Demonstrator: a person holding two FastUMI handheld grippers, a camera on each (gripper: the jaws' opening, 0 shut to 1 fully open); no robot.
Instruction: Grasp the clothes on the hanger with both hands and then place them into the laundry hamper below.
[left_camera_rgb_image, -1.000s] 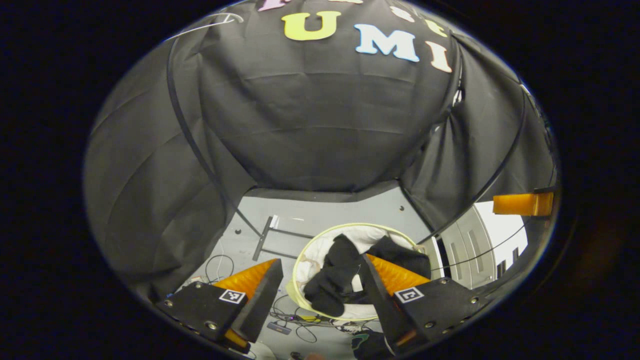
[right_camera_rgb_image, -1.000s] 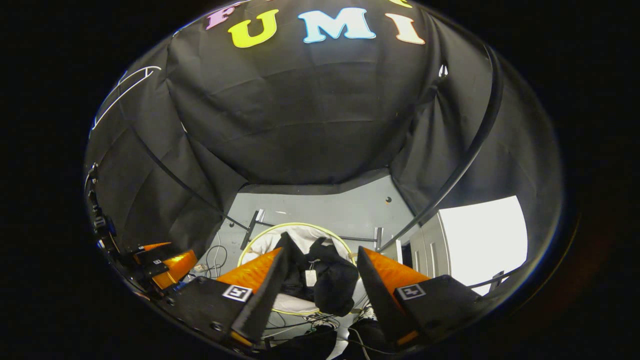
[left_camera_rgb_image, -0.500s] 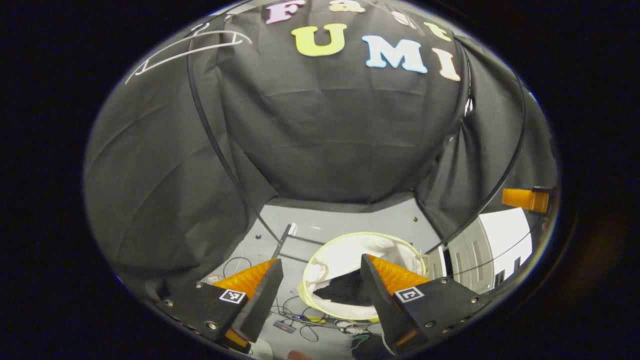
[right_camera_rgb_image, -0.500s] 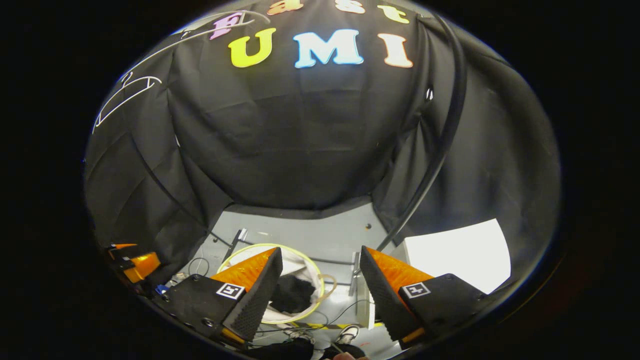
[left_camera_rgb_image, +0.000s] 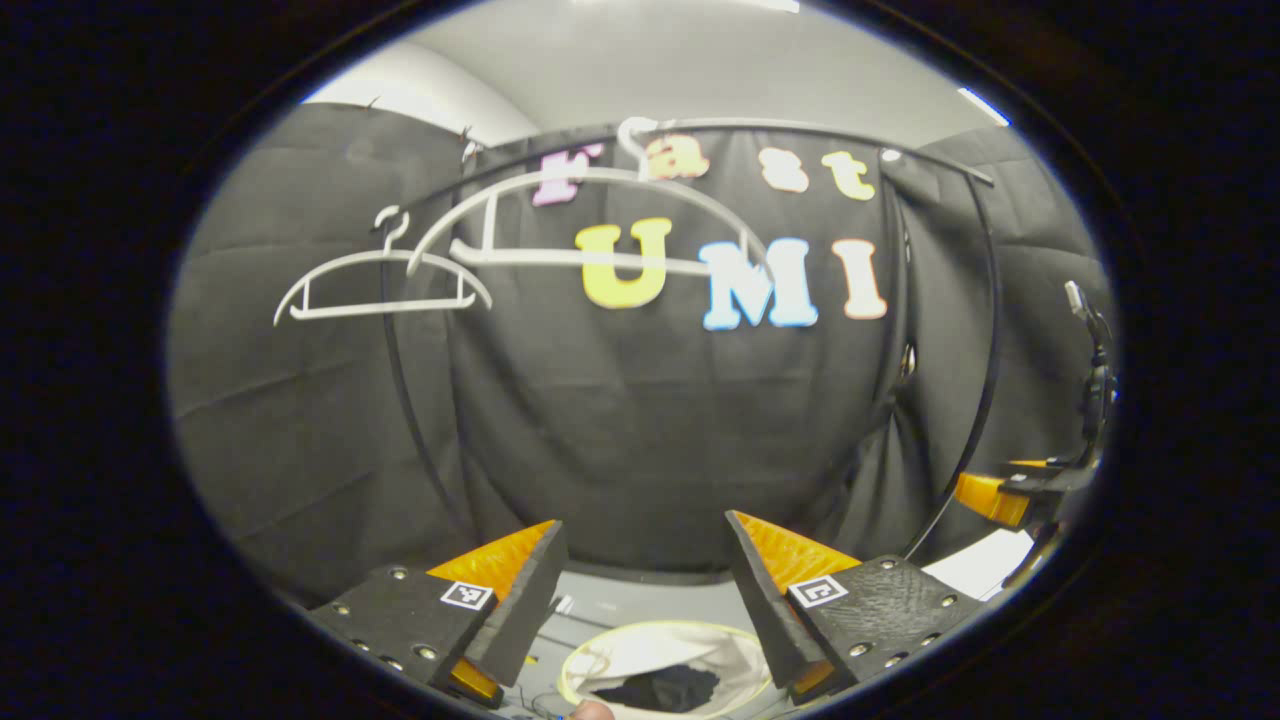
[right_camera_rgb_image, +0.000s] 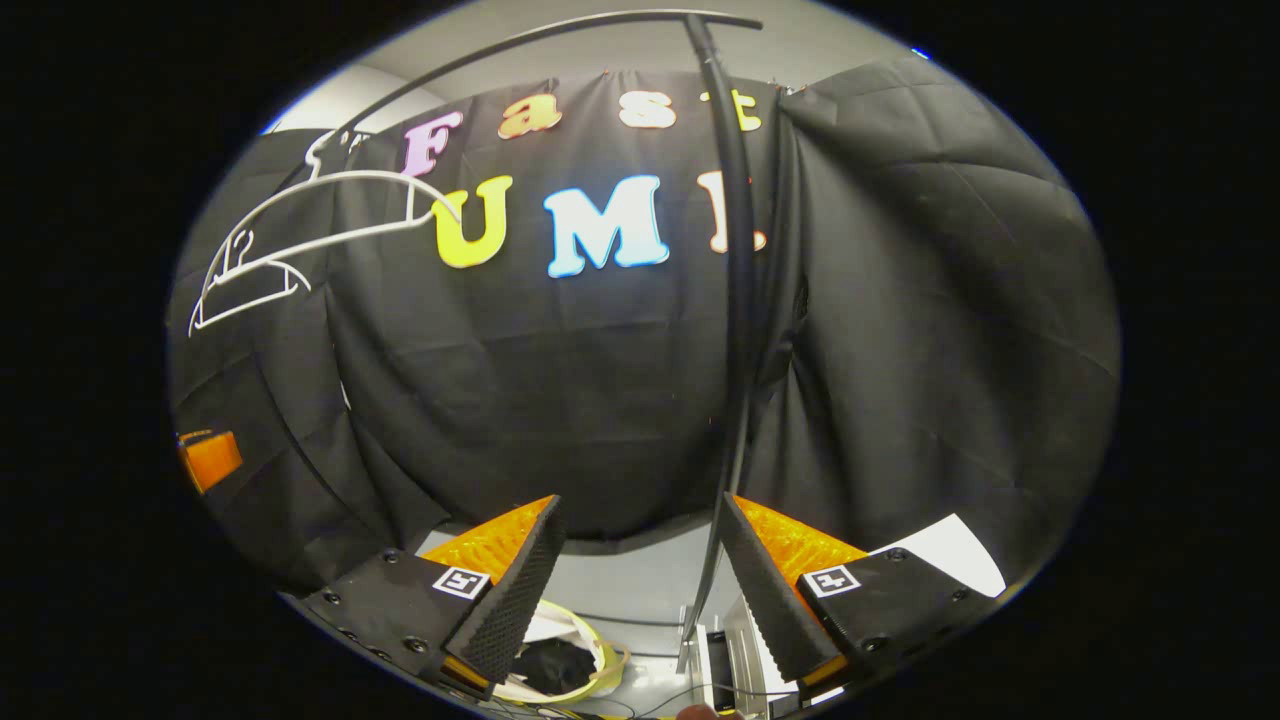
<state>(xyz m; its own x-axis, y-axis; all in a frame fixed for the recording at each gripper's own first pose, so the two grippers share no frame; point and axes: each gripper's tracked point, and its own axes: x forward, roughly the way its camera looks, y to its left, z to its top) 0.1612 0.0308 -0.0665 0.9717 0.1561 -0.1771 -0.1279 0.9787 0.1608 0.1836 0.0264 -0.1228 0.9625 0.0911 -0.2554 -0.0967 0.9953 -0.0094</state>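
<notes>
**Both grippers raised and empty, dark garment lying in the hamper below**

In the left gripper view, the left gripper (left_camera_rgb_image: 645, 560) points forward at the booth's black cloth wall, its two fingers spread well apart with nothing between them. Below and between the fingers sits the round laundry hamper (left_camera_rgb_image: 640, 655), pale-rimmed with a light lining. A dark bundle of clothes (left_camera_rgb_image: 668, 688) lies inside it, at the bottom. It sits low at the edge of the picture, so how many pieces make up the bundle is hard to tell.

Two white hangers hang on the curved black rail (left_camera_rgb_image: 800, 132) near the top. The nearer hanger (left_camera_rgb_image: 590, 215) and the farther hanger (left_camera_rgb_image: 380, 285) to its left are both bare. That fits the task: the clothes appear to have come off a hanger and gone into the hamper, so the placing step looks complete.

In the right gripper view, the right gripper (right_camera_rgb_image: 640, 560) is likewise level and pointed at the wall, fingers wide apart and holding nothing. The hamper shows at lower left between and beneath its fingers, with the dark cloth inside. A black upright pole (right_camera_rgb_image: 740, 300) of the rack rises just ahead of the right finger.

Each gripper shows at the outer edge of the other's view, so the two are held side by side, apart, above the hamper.
</notes>
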